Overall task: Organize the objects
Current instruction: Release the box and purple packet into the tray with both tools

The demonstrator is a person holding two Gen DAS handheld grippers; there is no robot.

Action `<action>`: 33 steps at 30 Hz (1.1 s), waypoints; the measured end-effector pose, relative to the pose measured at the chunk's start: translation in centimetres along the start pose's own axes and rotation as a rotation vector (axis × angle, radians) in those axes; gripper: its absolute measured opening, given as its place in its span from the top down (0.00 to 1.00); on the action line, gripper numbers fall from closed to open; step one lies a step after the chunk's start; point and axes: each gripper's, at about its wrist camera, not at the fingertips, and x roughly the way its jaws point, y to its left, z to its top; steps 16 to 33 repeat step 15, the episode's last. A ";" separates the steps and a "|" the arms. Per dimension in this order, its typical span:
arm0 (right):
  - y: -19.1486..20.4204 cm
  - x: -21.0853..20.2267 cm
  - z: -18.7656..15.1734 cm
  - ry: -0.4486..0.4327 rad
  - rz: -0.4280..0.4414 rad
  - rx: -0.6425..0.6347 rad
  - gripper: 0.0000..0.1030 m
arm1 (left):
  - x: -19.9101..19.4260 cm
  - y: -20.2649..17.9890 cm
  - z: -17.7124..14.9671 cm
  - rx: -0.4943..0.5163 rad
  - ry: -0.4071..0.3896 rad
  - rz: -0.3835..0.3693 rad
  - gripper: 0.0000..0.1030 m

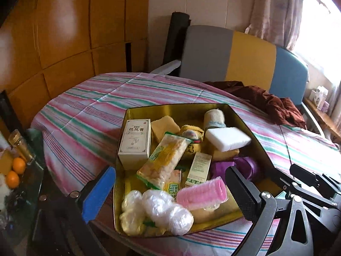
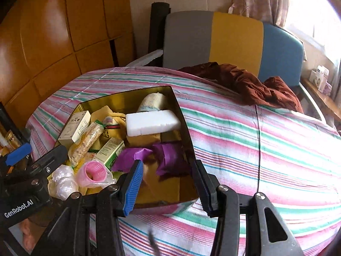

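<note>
Tin (image 1: pixel 251 128) contents overlap; purple cloth (image 2: pixel 168 155) partly behind right tool (image 2: pixel 168 183).

- My left wrist camera looks forward and down along my left gripper (image 1: pixel 170 194), close above the near left corner of the gold tin (image 1: pixel 125 136) on the striped bed cover (image 1: pixel 85 106).
- My right wrist camera looks down the same way along my right gripper (image 2: pixel 168 185), close over the tin's (image 2: pixel 185 128) near right corner.
- Both face the tricolour headboard (image 1: pixel 245 57), wooden wardrobe (image 1: pixel 64 32) and curtained window (image 1: pixel 315 21).
- Shared ground: the tin, the bed cover, the brown cloth (image 1: pixel 266 100); each view catches the other gripper at its edge.
</note>
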 end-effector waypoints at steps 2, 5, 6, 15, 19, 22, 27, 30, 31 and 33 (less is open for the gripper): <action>0.0 0.1 -0.1 0.006 0.001 0.005 0.53 | -0.1 -0.1 -0.2 -0.006 0.007 0.003 0.00; 0.0 0.1 -0.3 0.007 0.002 0.005 0.53 | -0.2 -0.2 -0.4 -0.007 0.001 0.010 0.00; 0.0 0.1 -0.3 0.007 0.003 0.004 0.53 | -0.3 -0.2 -0.4 -0.004 -0.003 0.012 0.00; 0.2 0.2 -0.4 0.007 0.004 0.000 0.53 | -0.9 -0.4 -0.6 0.019 -0.044 0.023 0.01; 0.2 0.2 -0.4 0.007 0.004 0.000 0.53 | -0.9 -0.4 -0.6 0.019 -0.044 0.023 0.01; 0.2 0.2 -0.4 0.007 0.004 0.000 0.53 | -0.9 -0.4 -0.6 0.019 -0.044 0.023 0.01; 0.2 0.2 -0.4 0.007 0.004 0.000 0.53 | -0.9 -0.4 -0.6 0.019 -0.044 0.023 0.01; 0.2 0.2 -0.4 0.007 0.004 0.000 0.53 | -0.9 -0.4 -0.6 0.019 -0.044 0.023 0.01; 0.2 0.2 -0.4 0.007 0.004 0.000 0.53 | -0.9 -0.4 -0.6 0.019 -0.044 0.023 0.01; 0.2 0.2 -0.4 0.007 0.004 0.000 0.53 | -0.9 -0.4 -0.6 0.019 -0.044 0.023 0.01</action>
